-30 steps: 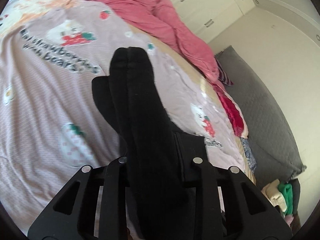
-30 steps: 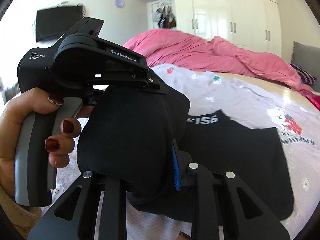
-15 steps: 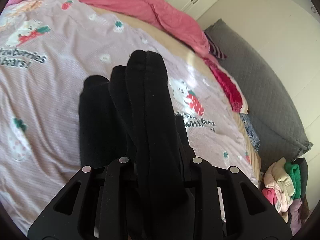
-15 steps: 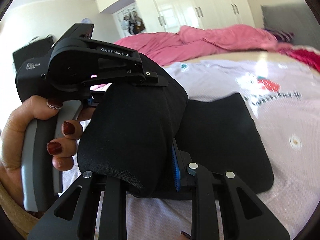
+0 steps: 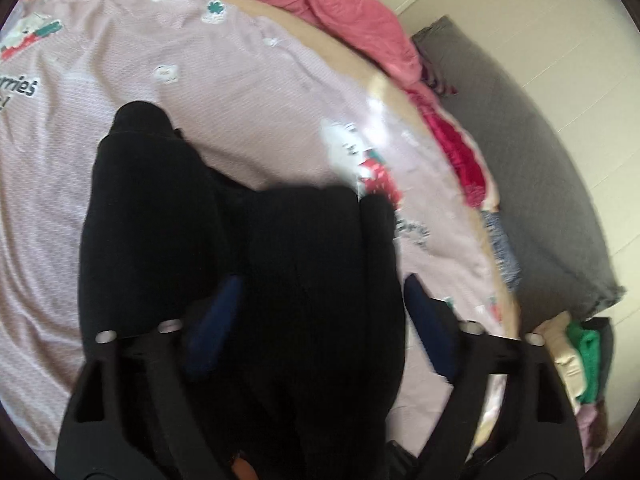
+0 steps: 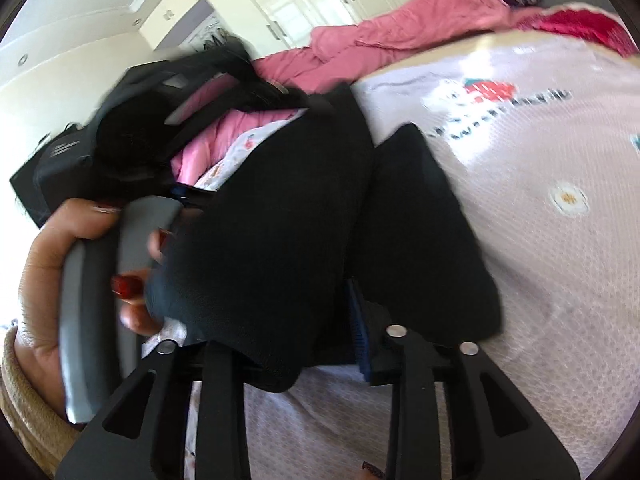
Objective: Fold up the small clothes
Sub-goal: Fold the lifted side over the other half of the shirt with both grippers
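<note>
A small black garment (image 5: 168, 216) lies partly on the lilac bedsheet (image 5: 248, 92), folded over on itself. In the left wrist view my left gripper (image 5: 316, 300) has its blue-padded jaws spread wide, with the black cloth lying loosely between them. In the right wrist view the same black garment (image 6: 424, 232) drapes over my right gripper (image 6: 280, 344). The cloth covers its left finger, and its blue pad (image 6: 358, 332) shows at the right. I cannot see whether the right jaws are closed. The other hand-held gripper (image 6: 132, 136) sits at the upper left there.
A pink duvet (image 5: 340, 4) is bunched along the far side of the bed. A grey upholstered headboard (image 5: 532, 184) stands to the right. A pile of folded clothes (image 5: 580, 360) sits at the lower right. White wardrobes (image 6: 304, 4) line the far wall.
My left gripper's jaws have opened wide and let go of the black garment, which has dropped lower onto the bed. Both views have swung to the right and are blurred.
</note>
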